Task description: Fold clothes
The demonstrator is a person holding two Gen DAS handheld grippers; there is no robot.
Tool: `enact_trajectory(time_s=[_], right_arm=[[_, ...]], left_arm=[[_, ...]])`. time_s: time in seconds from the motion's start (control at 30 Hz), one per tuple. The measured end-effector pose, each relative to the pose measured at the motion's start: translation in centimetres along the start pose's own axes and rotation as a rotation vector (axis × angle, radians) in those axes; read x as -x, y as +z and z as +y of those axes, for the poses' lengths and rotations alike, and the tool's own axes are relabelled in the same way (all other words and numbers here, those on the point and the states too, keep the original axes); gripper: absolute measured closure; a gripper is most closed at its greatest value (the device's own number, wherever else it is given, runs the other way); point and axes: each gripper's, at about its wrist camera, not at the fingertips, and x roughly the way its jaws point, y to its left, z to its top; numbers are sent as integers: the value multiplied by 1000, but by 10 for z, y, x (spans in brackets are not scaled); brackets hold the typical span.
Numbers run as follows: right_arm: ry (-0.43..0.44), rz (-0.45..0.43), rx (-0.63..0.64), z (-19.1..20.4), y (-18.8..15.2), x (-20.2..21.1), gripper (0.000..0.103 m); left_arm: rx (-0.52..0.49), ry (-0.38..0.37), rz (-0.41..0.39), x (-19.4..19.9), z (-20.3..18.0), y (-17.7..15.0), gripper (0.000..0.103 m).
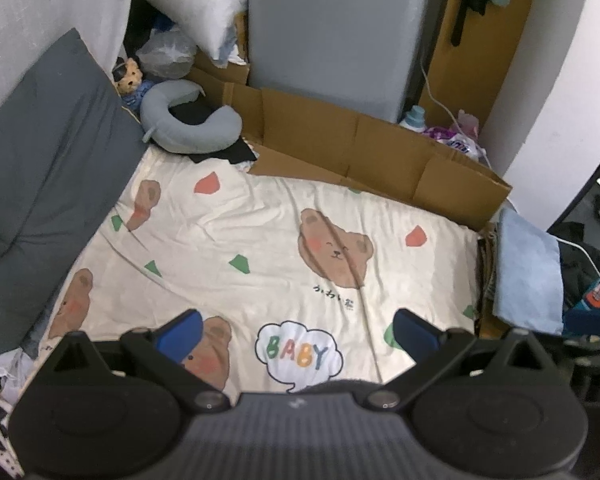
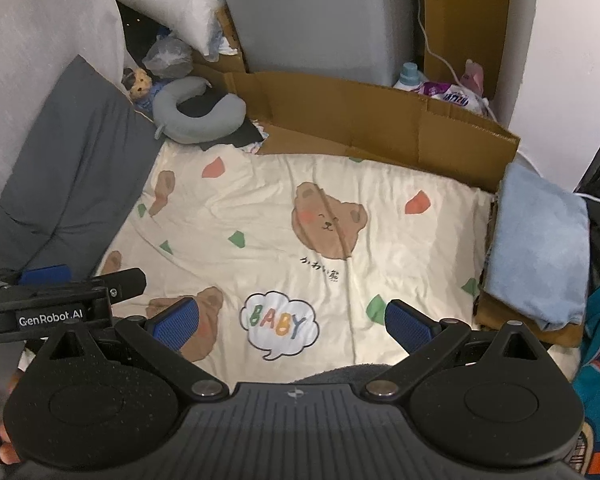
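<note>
While both the left gripper [image 1: 296, 332] and right gripper [image 2: 292, 322] hang spread wide and empty above the bear-print sheet [image 2: 300, 216], nothing lies gripped. Beyond the sheet, the flattened cardboard box [image 2: 380, 120] walls off a detergent bottle [image 2: 410, 74]. A folded blue cloth [image 2: 540, 240] lies right of the sheet.

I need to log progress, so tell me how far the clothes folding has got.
Possibly done: a light blue cloth lies folded at the bed's right edge. In hand: nothing; the left tool and right tool are both open and empty over the bear-print sheet. Left: no garment is laid out yet to fold.
</note>
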Motion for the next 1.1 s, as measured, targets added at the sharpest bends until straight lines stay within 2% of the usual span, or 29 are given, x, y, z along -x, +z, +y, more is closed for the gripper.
enact_trajectory(time_s=[0.4,0.8,1.1], right_arm=[[-69,12,39,2,-1,-2,1],[-84,27,33,0,-1,-6,1],[-98,36,47,3,-1,-9,1]], left_arm=[[-31,51,-18,5,-5,0,1],[-52,51,-22,4,-11,-1,6],[-39,11,-9,1,-8,-2,6]])
